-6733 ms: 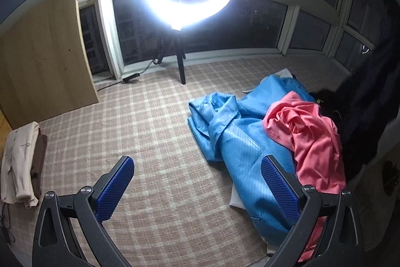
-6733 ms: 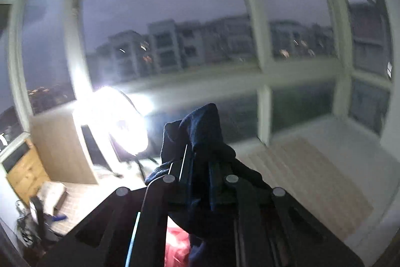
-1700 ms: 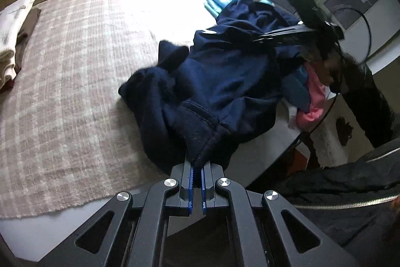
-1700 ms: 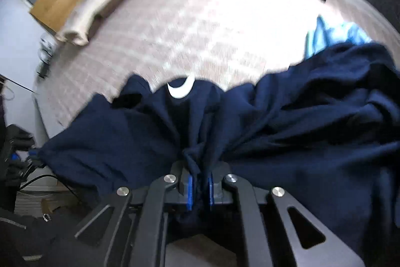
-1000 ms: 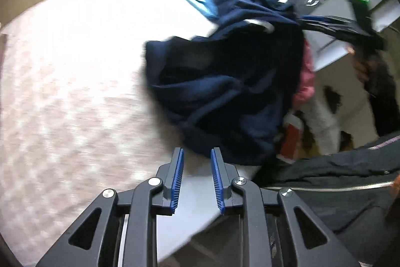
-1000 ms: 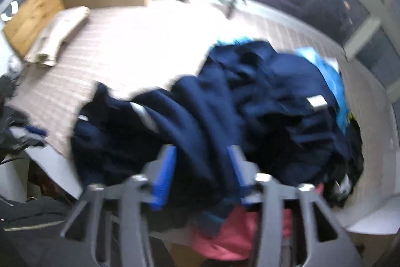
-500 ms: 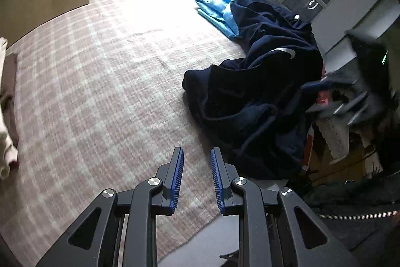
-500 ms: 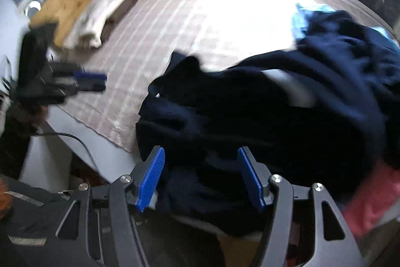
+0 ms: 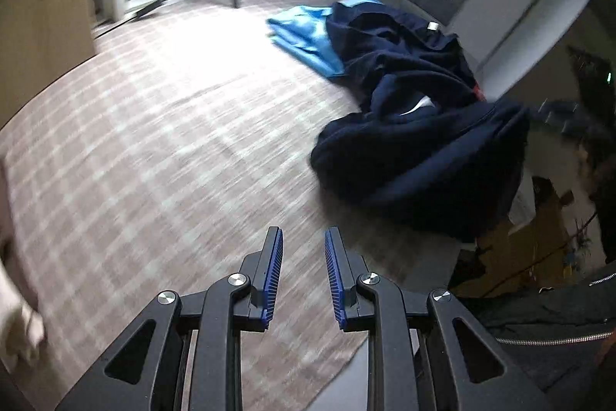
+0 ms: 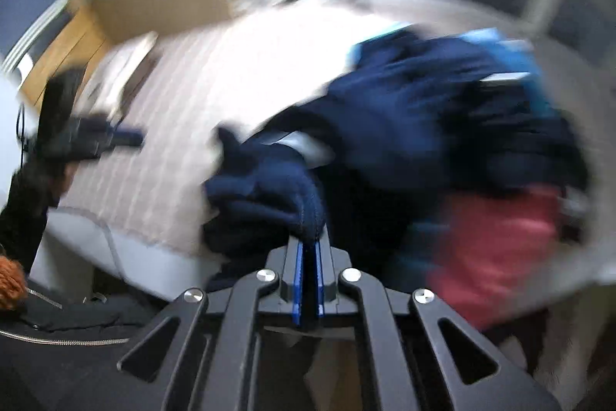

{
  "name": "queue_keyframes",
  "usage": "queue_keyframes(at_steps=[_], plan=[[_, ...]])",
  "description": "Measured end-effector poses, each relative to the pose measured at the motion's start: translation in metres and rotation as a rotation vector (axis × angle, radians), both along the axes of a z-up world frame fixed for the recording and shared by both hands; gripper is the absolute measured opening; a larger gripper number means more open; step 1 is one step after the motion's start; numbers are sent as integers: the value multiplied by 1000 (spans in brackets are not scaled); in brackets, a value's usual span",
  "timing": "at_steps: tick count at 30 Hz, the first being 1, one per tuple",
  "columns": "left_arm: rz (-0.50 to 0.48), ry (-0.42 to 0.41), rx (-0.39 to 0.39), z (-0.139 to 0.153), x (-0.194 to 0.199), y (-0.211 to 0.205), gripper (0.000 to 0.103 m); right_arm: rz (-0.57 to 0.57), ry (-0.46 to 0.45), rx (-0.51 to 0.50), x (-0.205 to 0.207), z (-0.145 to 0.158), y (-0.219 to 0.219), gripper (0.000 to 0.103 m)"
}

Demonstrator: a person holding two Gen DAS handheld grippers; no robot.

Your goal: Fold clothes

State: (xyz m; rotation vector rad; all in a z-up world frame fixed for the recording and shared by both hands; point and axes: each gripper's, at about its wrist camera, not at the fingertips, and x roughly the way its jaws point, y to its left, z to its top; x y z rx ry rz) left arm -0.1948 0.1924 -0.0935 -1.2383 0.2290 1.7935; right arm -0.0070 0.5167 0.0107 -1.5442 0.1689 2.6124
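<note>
Heaped at the far right of the checked cloth [image 9: 161, 126] over the bench — one navy garment [image 9: 419, 149], lying partly over one light-blue garment [image 9: 308, 33], with one pink garment [image 10: 496, 241] just beside. Pinched at its near edge between the closed fingers of the right gripper [image 10: 307, 253]. Over bare cloth, apart from the heap — left gripper [image 9: 302, 272], fingers narrowly parted, holding nothing.

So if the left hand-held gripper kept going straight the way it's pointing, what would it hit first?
Probably the bare checked cloth ahead of the left hand-held gripper; nothing lies between its open fingers. The navy garment sits off to the right, though depth is unclear.
</note>
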Motion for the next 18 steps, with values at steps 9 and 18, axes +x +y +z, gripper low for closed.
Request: queue_keyframes(at_steps=[9,18], plan=[[-291,42,38,14,12,127,28,-359,91,147,75,46,110,5],[-479,48,7,-5,23,219,30,-385,69,91,82,15,140,5]])
